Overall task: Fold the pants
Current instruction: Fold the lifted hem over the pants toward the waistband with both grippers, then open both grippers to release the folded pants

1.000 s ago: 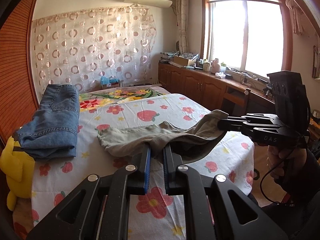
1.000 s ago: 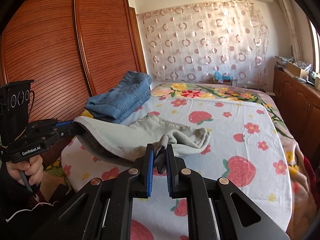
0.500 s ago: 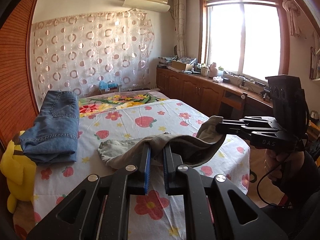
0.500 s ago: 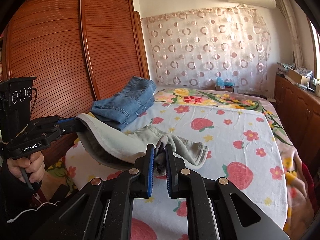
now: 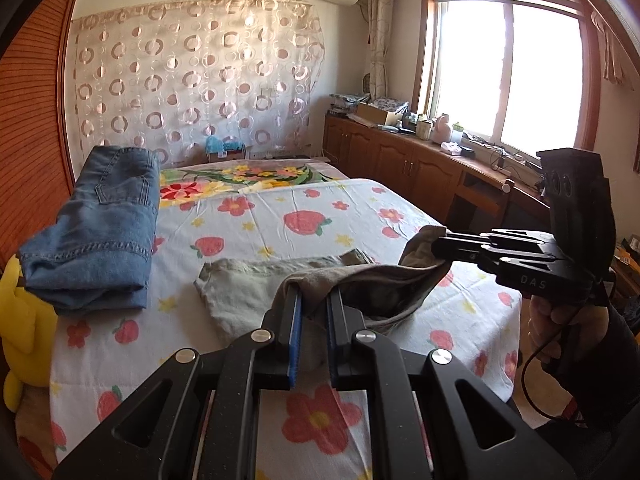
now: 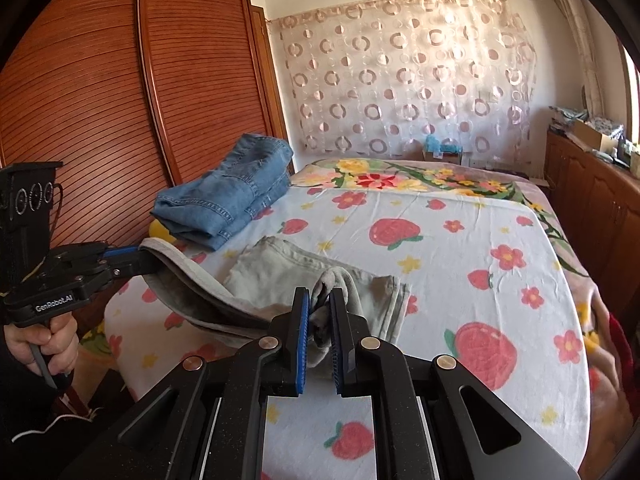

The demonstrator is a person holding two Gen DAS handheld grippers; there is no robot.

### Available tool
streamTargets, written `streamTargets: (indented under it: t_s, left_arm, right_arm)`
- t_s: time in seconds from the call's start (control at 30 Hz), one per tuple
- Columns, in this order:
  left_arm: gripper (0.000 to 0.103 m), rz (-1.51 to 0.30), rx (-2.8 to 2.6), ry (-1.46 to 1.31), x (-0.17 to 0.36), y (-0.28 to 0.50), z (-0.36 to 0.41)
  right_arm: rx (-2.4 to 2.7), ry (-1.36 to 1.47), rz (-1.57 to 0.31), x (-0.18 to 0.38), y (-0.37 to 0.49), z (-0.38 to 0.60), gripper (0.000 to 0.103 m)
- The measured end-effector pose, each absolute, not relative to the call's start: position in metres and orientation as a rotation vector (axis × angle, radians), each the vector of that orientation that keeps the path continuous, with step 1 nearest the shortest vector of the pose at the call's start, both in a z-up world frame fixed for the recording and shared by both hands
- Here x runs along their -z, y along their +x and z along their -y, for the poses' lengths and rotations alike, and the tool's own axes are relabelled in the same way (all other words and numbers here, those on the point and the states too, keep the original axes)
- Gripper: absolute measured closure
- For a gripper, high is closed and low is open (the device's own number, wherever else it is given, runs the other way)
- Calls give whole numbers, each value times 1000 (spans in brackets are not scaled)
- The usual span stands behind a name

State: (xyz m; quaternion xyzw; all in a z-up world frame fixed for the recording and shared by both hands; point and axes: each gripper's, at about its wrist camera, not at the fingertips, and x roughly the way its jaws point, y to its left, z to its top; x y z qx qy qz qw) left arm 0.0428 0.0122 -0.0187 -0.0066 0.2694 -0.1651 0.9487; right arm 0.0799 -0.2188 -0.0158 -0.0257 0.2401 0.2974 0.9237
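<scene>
Both the left gripper (image 5: 314, 300) and the right gripper (image 6: 320, 300) were clamped nearly closed on the khaki pants (image 5: 248, 280), which lay on the bed (image 5: 320, 208), folded jeans (image 5: 96, 224) at ten o'clock.

on the bed (image 5: 360, 216), the pants (image 5: 256, 284) lie near its front edge, their near end lifted off it. the jeans (image 5: 96, 232) sit on the bed's left side, behind the pants. cabinets (image 5: 404, 164) stand right of the bed.
</scene>
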Motion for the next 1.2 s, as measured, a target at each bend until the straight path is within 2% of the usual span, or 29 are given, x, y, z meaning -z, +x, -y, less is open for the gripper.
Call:
streamTargets:
  t_s: [0.27,0.63,0.73,0.83,0.9,1.03,1.1,1.2]
  left_arm:
    - [91,-519,326,-10,6,63,-9]
    - [91,-604,273,-7,34,105,-12]
    - [86,-621,254,-12,40,107,-14]
    - [74,-619,256,-21,42,102,-17]
    - [56,-604,251,-30,42,100,-19]
    - [51,-618,257,-65,46,99,-27]
    - [37,-629,259,-78,50,100,-29]
    - [27,-662,264,-96,59,101,-32]
  right_arm:
    - [-563,-74,-472,6,104,204,94]
    - [-546,-98,-563,25,149,184,94]
    - [-546,-99,-593,28,157,180,94]
    - [-544,-104,-608,29,162,175,94]
    - [-541,-107,-611,28,164,172,94]
    - [-539,-112,-619,27,166,169,94]
    - [-535,-106,-620,27,168,170,94]
    - [-524,-86,-623,27,173,174,92]
